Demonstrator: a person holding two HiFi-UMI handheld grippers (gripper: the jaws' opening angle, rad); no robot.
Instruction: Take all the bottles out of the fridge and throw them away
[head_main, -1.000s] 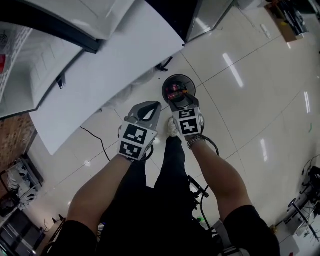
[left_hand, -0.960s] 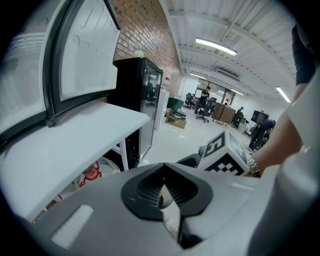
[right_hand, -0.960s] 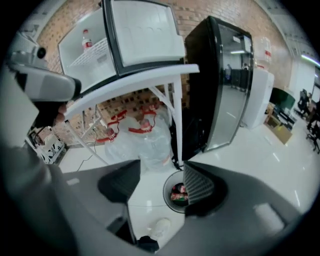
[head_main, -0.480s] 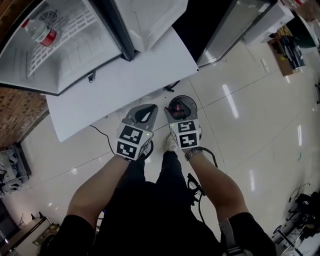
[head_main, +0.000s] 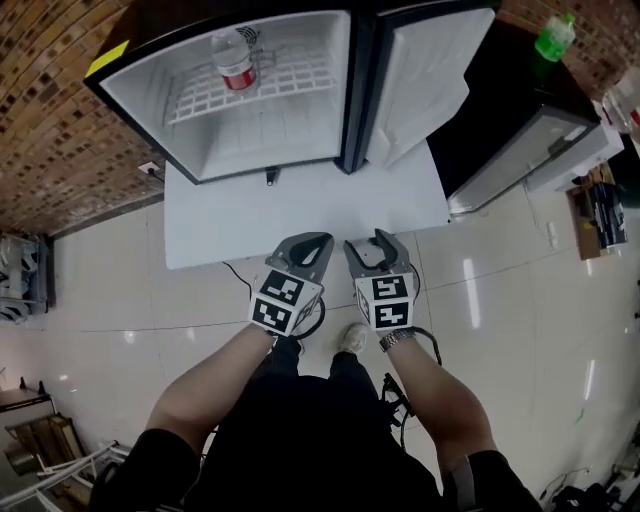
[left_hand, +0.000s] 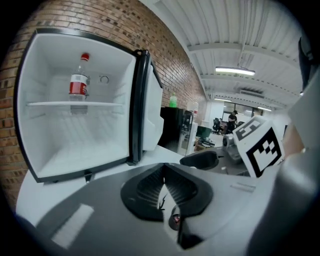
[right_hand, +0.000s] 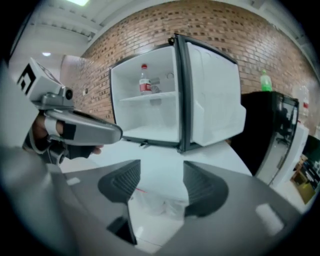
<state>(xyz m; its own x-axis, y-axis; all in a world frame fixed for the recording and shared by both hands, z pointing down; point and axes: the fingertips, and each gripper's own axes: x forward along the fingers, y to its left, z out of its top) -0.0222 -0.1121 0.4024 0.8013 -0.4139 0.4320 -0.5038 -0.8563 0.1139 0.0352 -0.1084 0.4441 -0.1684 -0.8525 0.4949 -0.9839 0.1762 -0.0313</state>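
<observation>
The person wears a black short-sleeved top (head_main: 478, 470), black trousers (head_main: 320, 430), a pale shoe (head_main: 352, 338) and a metal wristwatch (head_main: 397, 340). The grey moulded plastic left tool (head_main: 310, 242) and the matching right tool (head_main: 377, 240) have dark ribbed pads (right_hand: 200, 187); each bears a white cube (head_main: 285, 302) printed with black square markers. A thin black cable (head_main: 395, 395) runs beside the trousers

The left gripper (head_main: 318, 240) and right gripper (head_main: 370, 246) swung away from the bin on the floor, which dropped out of the head view, and came up to the platform's (head_main: 300, 215) edge. The fridge (head_main: 260, 110), earlier cut off, came fully into view, with its bottle (head_main: 232, 62).
</observation>
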